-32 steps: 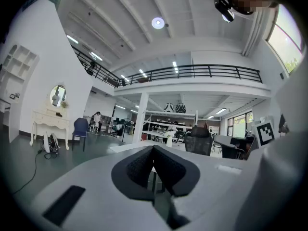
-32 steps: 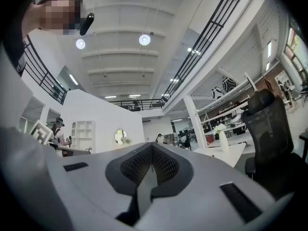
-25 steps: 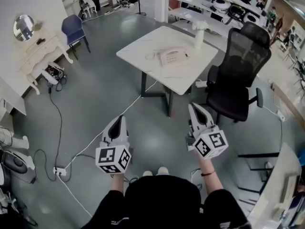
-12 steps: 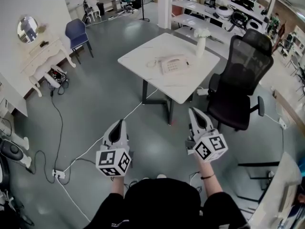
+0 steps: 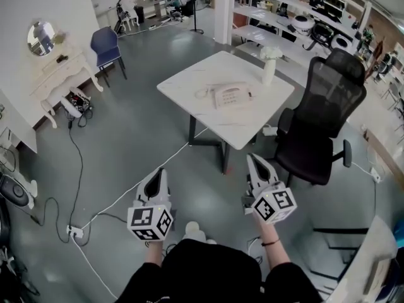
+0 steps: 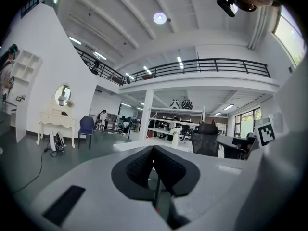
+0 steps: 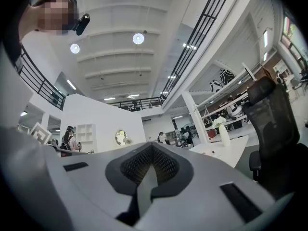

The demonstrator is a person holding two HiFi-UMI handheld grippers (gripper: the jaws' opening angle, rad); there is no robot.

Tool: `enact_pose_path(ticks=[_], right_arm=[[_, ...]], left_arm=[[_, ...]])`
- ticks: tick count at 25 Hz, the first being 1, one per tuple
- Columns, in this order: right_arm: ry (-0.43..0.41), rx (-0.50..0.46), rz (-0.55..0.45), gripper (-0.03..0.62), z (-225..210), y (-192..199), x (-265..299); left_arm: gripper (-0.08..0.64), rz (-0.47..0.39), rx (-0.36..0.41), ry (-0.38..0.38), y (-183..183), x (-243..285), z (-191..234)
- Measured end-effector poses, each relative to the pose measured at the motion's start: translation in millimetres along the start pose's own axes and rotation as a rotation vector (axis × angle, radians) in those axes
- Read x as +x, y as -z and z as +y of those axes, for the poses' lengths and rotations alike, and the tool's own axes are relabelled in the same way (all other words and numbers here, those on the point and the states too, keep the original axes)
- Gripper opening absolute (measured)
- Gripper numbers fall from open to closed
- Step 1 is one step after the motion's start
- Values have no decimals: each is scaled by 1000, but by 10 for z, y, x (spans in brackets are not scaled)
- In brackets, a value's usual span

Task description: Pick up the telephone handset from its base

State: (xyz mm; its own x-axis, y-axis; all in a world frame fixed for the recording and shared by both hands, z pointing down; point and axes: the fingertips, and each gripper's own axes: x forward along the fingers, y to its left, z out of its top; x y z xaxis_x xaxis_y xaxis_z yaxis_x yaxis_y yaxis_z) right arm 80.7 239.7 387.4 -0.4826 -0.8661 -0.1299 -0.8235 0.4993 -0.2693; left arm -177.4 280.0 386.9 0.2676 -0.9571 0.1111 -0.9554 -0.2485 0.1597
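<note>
The beige telephone (image 5: 231,96) lies on the white table (image 5: 189,74) in the head view, its handset resting on the base and its cord curling to the left. Both grippers hang over the floor well short of the table, pointing toward it. My left gripper (image 5: 158,173) is shut with nothing in it, and its own view shows the pads (image 6: 144,165) pressed together. My right gripper (image 5: 253,159) is also shut and empty, its pads (image 7: 163,165) meeting. The phone cannot be made out in either gripper view.
A white vase (image 5: 269,68) stands at the table's far right corner. A black office chair (image 5: 319,118) sits right of the table. Cables and a power strip (image 5: 74,231) run across the grey floor at left. A dressing table (image 5: 53,74) and a blue chair (image 5: 104,46) stand far left.
Both grippers sit a little lower in the head view, and the table has also shifted slightly down and right. Both stay shut and empty.
</note>
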Motion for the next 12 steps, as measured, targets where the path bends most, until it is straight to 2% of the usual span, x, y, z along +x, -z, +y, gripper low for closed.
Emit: enact_pose_path(ticks=[5,12], right_arm=[[1,12,17,-9,-137,96,209],[11,24,28,-9,-329,201,702]], left_arm=[[0,15,-4,-5,63,207,33],[0,19,-12,7,17,716,288]])
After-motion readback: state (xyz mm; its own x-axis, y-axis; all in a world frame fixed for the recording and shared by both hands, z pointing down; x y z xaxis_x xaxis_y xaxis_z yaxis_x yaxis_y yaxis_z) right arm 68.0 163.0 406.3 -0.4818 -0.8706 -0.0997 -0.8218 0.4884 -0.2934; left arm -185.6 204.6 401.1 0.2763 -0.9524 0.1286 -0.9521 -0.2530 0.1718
